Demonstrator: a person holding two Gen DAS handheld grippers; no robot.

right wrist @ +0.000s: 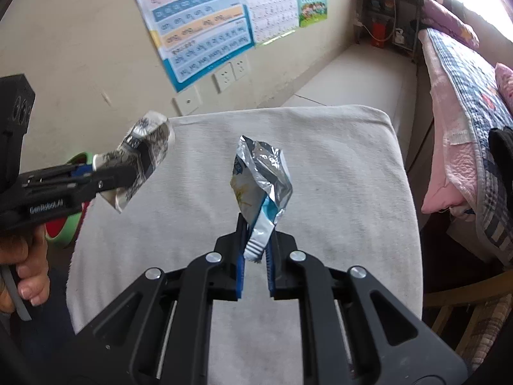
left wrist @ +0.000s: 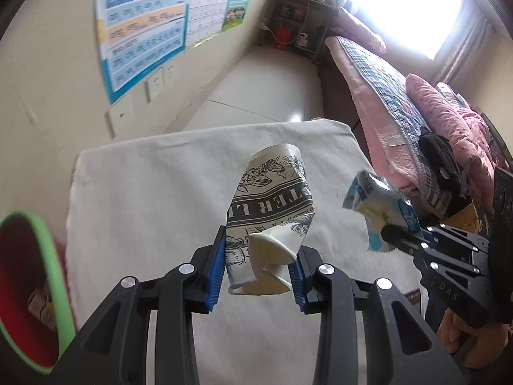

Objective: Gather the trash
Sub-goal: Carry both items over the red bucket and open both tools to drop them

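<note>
My left gripper (left wrist: 258,263) is shut on a crushed paper cup (left wrist: 269,202) with black print, held in the air above the white cloth-covered table (left wrist: 144,192). In the right wrist view that cup (right wrist: 141,163) sticks out of the left gripper (right wrist: 105,173) at the left. My right gripper (right wrist: 256,250) is shut on the bottom edge of a crumpled silver and blue snack wrapper (right wrist: 263,179), also lifted off the cloth (right wrist: 336,176). The left wrist view shows this wrapper (left wrist: 375,205) at the right, pinched by the right gripper (left wrist: 392,234).
A red bin with a green rim (left wrist: 29,288) stands at the left of the table, also seen as the bin (right wrist: 69,224) below the left gripper. A bed (left wrist: 400,112) with pink and checked covers runs along the right. Posters (right wrist: 198,25) hang on the wall behind.
</note>
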